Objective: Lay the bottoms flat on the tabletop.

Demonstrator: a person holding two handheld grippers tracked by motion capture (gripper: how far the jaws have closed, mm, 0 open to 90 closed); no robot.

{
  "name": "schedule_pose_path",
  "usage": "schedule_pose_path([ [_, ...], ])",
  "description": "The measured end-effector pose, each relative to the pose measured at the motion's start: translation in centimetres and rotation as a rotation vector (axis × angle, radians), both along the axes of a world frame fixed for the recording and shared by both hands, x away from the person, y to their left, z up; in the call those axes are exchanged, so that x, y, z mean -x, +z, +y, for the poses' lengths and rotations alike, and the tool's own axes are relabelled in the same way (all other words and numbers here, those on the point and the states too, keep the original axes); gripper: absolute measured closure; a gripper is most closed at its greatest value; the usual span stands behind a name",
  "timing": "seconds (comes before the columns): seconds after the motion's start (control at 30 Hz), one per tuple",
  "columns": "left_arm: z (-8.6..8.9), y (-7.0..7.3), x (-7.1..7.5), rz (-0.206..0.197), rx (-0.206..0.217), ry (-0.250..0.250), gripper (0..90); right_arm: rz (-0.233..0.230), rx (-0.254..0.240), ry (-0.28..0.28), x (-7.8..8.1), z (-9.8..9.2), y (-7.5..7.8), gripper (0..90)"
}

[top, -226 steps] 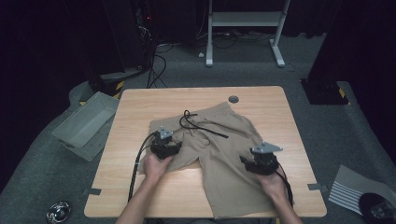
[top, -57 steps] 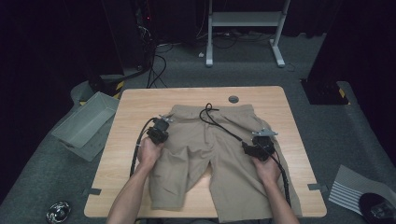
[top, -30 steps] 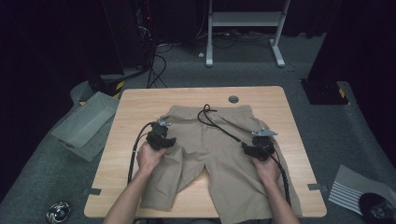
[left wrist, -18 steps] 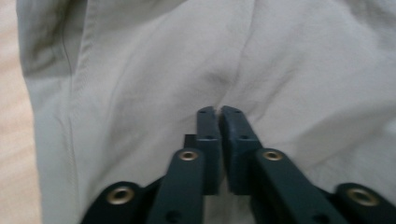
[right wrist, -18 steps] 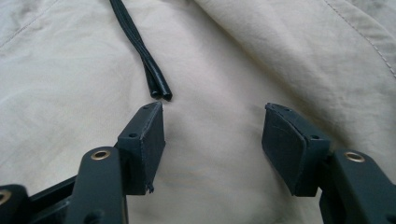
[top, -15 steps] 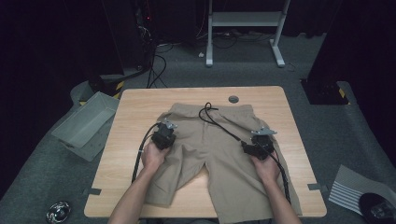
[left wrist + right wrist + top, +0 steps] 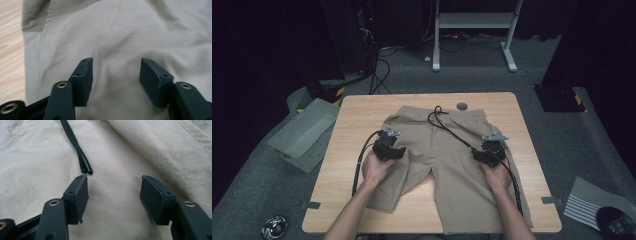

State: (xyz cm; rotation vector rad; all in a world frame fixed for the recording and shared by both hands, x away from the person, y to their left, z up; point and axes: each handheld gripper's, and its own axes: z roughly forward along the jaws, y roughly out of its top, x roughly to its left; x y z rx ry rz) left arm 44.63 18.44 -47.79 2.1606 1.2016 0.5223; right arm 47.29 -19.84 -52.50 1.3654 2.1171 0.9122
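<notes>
a pair of khaki shorts (image 7: 447,160) lies spread flat on the wooden counter (image 7: 347,125), waistband away from the person, black drawstring (image 7: 447,127) trailing across the front. the left tongs (image 7: 115,77) hover spread over the left leg's fabric, pinching nothing. the right tongs (image 7: 113,195) are likewise spread, just short of the drawstring's ends. both seem poised low to smooth or gather the cloth, probably for folding.
</notes>
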Motion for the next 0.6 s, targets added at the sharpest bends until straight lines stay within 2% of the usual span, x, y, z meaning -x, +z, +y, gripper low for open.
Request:
schedule_pose_path([
  [0.07,0.4,0.5,1.5,-0.011,0.024,0.003,42.3,0.000,0.000,0.000,0.0,0.0,0.0,39.3],
  [0.13,0.6,0.7,3.3,-0.005,0.079,-0.006,41.9,0.000,0.001,0.000,0.0,0.0,0.0,39.3],
  [0.27,0.0,0.1,6.3,0.030,0.100,-0.056,41.4,0.000,0.001,0.000,0.0,0.0,0.0,39.3],
  [0.37,-1.0,-0.9,8.0,0.049,0.072,-0.096,41.4,0.000,0.000,0.000,0.0,0.0,0.0,39.3],
  [0.43,-1.5,-1.4,8.4,0.052,0.037,-0.103,43.4,0.000,0.000,0.000,0.0,0.0,0.0,39.3],
  [0.47,-1.7,-1.7,8.5,0.051,0.017,-0.104,47.7,0.000,0.000,0.000,0.0,0.0,0.0,39.3],
  [0.5,-1.8,-1.8,8.5,0.051,0.005,-0.111,56.3,-0.001,0.001,0.000,0.0,0.0,0.0,39.3],
  [0.6,-1.6,-1.9,8.1,0.062,0.016,-0.130,80.2,0.000,0.001,0.000,0.1,0.0,0.0,39.2],
])
